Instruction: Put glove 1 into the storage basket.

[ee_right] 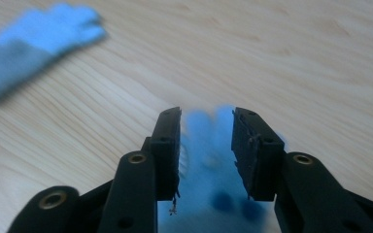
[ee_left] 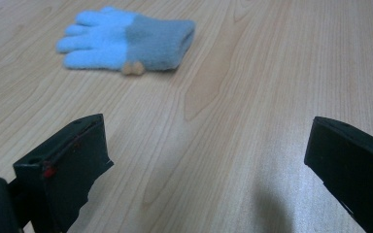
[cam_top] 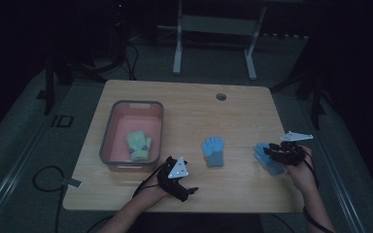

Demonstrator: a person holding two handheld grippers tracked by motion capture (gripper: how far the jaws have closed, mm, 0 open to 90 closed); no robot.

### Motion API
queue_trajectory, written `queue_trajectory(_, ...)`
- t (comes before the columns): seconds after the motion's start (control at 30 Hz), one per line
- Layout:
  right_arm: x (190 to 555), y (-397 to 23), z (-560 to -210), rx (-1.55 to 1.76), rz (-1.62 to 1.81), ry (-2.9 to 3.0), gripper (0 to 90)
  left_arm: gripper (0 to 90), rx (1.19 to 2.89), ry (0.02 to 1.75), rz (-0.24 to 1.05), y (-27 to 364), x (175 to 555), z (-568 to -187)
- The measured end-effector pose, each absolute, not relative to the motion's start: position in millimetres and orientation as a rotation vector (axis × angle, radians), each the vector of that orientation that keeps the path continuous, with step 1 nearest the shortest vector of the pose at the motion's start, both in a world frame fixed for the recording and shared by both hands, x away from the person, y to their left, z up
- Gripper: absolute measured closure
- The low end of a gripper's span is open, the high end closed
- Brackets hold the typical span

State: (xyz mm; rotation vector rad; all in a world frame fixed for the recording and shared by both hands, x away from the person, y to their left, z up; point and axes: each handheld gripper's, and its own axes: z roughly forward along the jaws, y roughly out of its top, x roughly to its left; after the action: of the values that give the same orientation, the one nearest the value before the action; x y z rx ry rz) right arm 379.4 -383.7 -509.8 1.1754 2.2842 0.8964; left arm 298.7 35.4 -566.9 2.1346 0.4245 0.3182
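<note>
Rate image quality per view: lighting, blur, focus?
High view: dim, room black beyond the table, glove in the bin still readable. Left gripper view: bright and sharp, the blue glove crisp, a soft shadow by the right-hand jaw of the left gripper. Right gripper view: motion-smeared; the glove between the right gripper jaws and the far glove are both blurred.

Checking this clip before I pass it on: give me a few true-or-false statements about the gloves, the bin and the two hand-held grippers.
1. A green glove lies inside the bin. True.
2. Both blue gloves are in the bin. False: both lie on the table.
3. The right hand-held gripper has a blue glove between its jaws. True.
4. The left hand-held gripper grips the other blue glove. False: its jaws stand wide open, well short of that glove.
</note>
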Motion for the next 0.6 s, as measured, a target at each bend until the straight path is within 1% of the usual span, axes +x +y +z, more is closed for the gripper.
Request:
queue_trajectory(0.07,380.3,-392.1,-513.4,1.186,0.883,2.301,60.5,2.2,2.136,0.427,0.319,35.4,298.7,-567.3)
queue_trajectory(0.2,382.1,-401.6,-519.6,1.235,0.858,2.302,60.2,2.2,2.138,0.437,0.316,35.8,299.7,-567.9)
queue_trajectory(0.47,382.8,-401.8,-540.4,1.24,0.832,2.344,58.4,2.2,2.139,0.431,0.312,35.9,299.3,-567.9)
queue_trajectory(0.57,381.5,-401.8,-542.7,1.242,0.839,2.333,60.9,2.2,2.139,0.431,0.311,35.9,299.3,-568.1)
queue_trajectory(0.6,380.8,-400.4,-542.9,1.231,0.83,2.333,65.0,2.3,2.141,0.43,0.312,35.8,299.4,-568.1)
